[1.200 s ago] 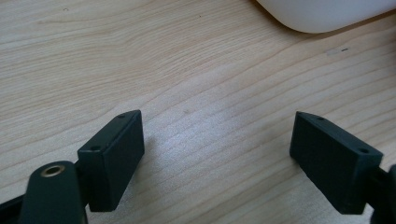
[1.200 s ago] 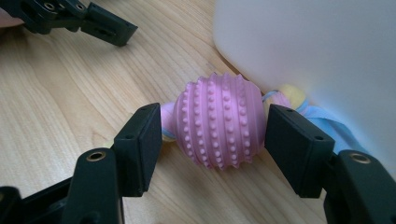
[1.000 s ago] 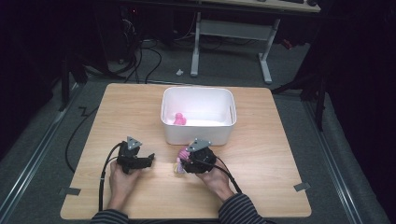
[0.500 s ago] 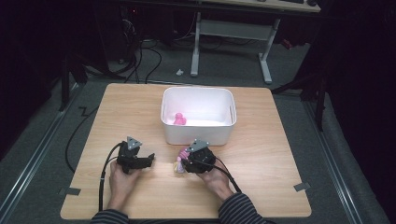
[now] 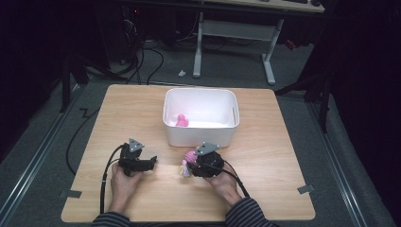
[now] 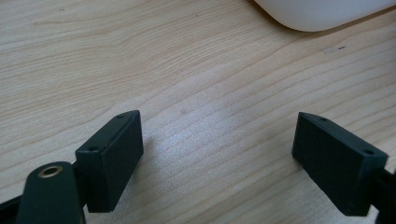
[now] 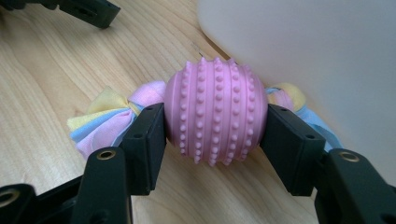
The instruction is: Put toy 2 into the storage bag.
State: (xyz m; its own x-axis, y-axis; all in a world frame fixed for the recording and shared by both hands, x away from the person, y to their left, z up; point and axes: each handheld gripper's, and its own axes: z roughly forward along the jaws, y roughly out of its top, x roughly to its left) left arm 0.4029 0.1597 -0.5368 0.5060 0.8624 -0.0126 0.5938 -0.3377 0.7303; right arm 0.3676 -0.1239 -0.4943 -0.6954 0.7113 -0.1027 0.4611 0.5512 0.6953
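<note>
A pink knobbly ball toy (image 7: 215, 116) with pastel cloth tails at both ends lies on the wooden table (image 5: 283, 161), just in front of the white bin (image 5: 198, 136). My right gripper (image 7: 215, 128) is shut on it, one pad pressing each side of the ball. From above, the right gripper (image 5: 190, 165) points left with the toy (image 5: 186, 166) at its tip. My left gripper (image 5: 152, 163) rests on the table to the left, open, and in its own view the left gripper (image 6: 217, 140) has bare wood between its jaws.
A second small pink object (image 5: 182, 120) lies inside the white bin, near its left side. The bin wall (image 7: 303, 46) stands close behind the held toy. The bin's corner (image 6: 322, 11) lies ahead of the left gripper. Cables trail from both grippers toward the table's front edge.
The right gripper has barely shifted at the toy. The left hand has kept still.
</note>
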